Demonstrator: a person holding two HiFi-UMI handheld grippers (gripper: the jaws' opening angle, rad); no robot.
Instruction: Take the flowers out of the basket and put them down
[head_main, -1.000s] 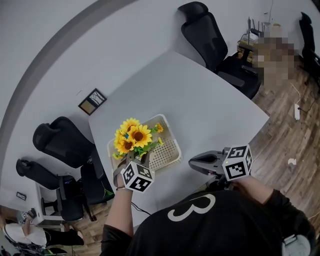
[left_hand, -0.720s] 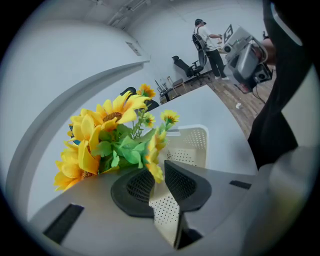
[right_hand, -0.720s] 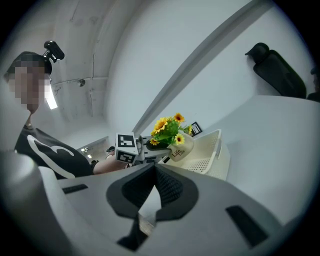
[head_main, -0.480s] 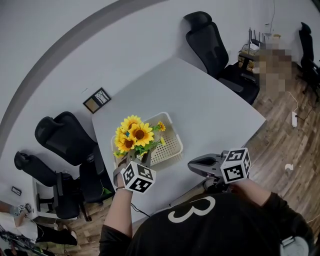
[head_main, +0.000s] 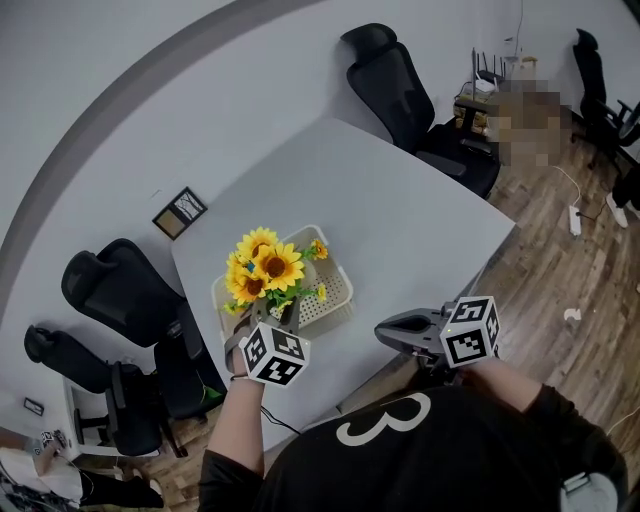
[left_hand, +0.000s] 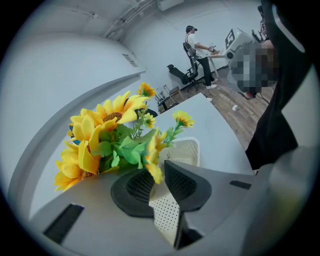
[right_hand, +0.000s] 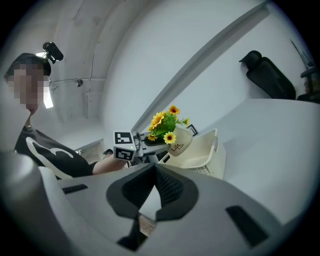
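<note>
A bunch of yellow sunflowers (head_main: 262, 270) stands in a white mug-like pot (right_hand: 179, 141). My left gripper (head_main: 272, 318) is shut on the pot's rim and holds it tilted just over the near end of the cream perforated basket (head_main: 338, 296). In the left gripper view the blooms (left_hand: 110, 135) fill the space ahead of the jaws, with the basket (left_hand: 187, 150) beneath. My right gripper (head_main: 384, 330) hovers level over the table's near edge, right of the basket. It is shut and holds nothing (right_hand: 154, 172).
The basket sits on a grey table (head_main: 400, 210). Black office chairs stand at the far side (head_main: 390, 80) and at the left (head_main: 120, 290). A small framed picture (head_main: 180, 212) lies beyond the table's left corner. A person (left_hand: 196, 47) stands far off.
My left gripper has lifted the pot of flowers a little higher over the basket. The right gripper has slid slightly sideways, still shut.
</note>
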